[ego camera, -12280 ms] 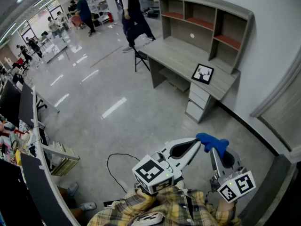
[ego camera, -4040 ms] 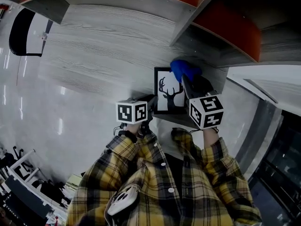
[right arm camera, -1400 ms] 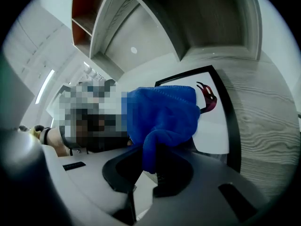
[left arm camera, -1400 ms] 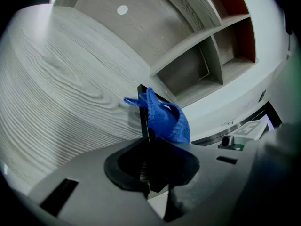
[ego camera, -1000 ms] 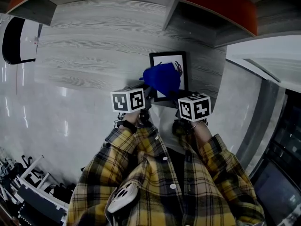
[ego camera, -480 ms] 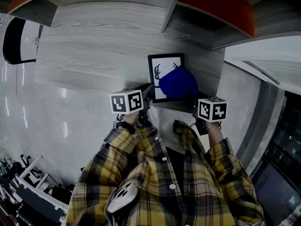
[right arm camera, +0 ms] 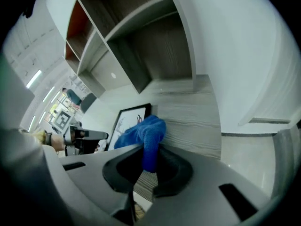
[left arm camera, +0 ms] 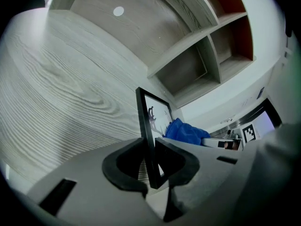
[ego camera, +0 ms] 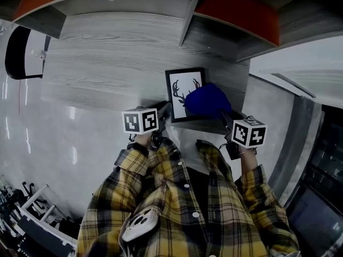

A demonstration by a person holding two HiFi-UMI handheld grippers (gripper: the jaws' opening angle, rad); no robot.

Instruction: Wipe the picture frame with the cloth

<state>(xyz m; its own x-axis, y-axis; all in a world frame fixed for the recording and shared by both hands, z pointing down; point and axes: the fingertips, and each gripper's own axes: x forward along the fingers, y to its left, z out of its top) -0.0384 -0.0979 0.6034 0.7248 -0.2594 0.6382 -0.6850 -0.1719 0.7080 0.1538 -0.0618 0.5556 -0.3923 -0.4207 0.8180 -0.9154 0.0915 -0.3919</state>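
Note:
A black picture frame point(ego camera: 182, 92) with a deer print lies on the grey desk point(ego camera: 107, 52) near its front right corner. My left gripper point(ego camera: 163, 110) is shut on the frame's near left edge; in the left gripper view the frame point(left arm camera: 151, 121) stands edge-on between the jaws. My right gripper point(ego camera: 225, 116) is shut on a blue cloth point(ego camera: 208, 100), which rests on the frame's right part. In the right gripper view the cloth point(right arm camera: 146, 135) bulges out past the jaws of my right gripper point(right arm camera: 149, 166), over the frame point(right arm camera: 127, 121).
A hutch with grey and orange shelves point(ego camera: 236, 9) rises at the desk's back. The desk's right end point(ego camera: 244, 84) drops to a pale floor. A black chair point(ego camera: 19, 52) stands at the far left. A plaid-shirted torso point(ego camera: 182, 208) fills the lower view.
The cloth has slid right across the frame, from its lower left to its right side, baring the deer print. The right gripper moved right and slightly down. The left gripper kept its hold.

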